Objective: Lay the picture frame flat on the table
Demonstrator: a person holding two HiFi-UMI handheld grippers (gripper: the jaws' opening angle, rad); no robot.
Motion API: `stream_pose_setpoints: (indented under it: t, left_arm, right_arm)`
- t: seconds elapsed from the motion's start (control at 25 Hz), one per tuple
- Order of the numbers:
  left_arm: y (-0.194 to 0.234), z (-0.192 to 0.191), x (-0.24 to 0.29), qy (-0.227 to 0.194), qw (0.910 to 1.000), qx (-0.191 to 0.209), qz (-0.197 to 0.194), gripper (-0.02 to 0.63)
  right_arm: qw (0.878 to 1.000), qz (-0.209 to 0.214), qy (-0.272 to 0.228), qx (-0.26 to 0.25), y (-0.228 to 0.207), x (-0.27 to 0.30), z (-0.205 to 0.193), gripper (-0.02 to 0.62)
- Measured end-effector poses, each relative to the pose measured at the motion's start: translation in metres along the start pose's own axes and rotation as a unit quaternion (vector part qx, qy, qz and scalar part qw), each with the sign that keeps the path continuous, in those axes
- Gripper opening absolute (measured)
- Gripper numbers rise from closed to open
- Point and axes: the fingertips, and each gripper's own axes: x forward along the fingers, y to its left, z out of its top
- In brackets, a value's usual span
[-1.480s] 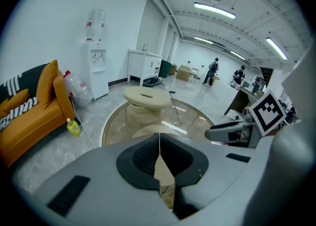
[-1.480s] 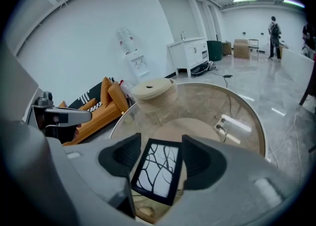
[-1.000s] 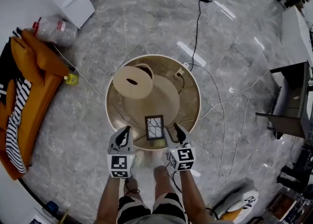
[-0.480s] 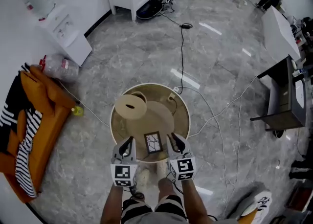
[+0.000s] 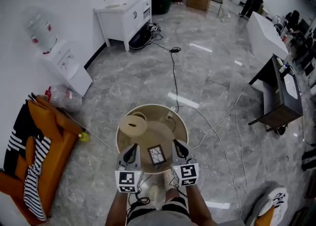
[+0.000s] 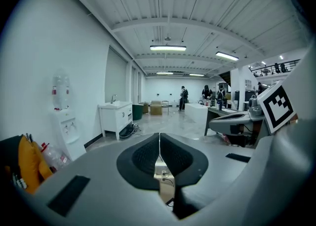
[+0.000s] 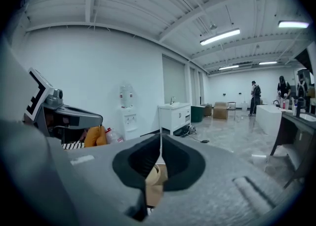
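The small dark-rimmed rectangular picture frame point(image 5: 157, 154) is sitting at the round beige table's point(image 5: 182, 130) near edge, long axis running away from the person, midway between the closed, empty left gripper point(image 5: 132, 147) and the right gripper point(image 5: 176, 144), whose jaws have just been closing on nothing.

the left grey two-jaw gripper point(image 5: 132, 149) and the right grey two-jaw gripper point(image 5: 177, 145) point forward side by side, held out on bare forearms point(image 5: 114, 211). the left jaws meet, empty; the right jaws have just been closing and now meet on nothing.
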Motion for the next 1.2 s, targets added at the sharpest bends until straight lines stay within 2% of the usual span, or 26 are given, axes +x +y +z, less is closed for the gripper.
stream_pose_setpoints:
  t: [0.32,0.6,0.84,0.96,1.2]
  left_arm:
    - [-0.034,0.032,-0.066,-0.035,0.9988,0.020,-0.028,0.023]
    - [-0.061,0.037,-0.114,-0.052,0.9968,0.040,-0.045,0.023]
    - [-0.060,0.035,-0.147,-0.062,0.9953,0.052,-0.052,0.022]
    - [-0.063,0.034,-0.155,-0.065,0.9949,0.052,-0.058,0.023]
    - [-0.065,0.034,-0.161,-0.068,0.9944,0.051,-0.063,0.023]
  right_arm:
    - [0.999,-0.029,-0.039,-0.020,0.024,-0.082,0.034,0.002]
    - [0.996,-0.046,-0.072,-0.031,0.046,-0.141,0.052,0.002]
    - [0.995,-0.057,-0.079,-0.026,0.073,-0.171,0.054,0.002]
    - [0.994,-0.066,-0.080,-0.016,0.077,-0.182,0.047,0.000]
    - [0.993,-0.067,-0.088,-0.026,0.082,-0.188,0.053,0.000]
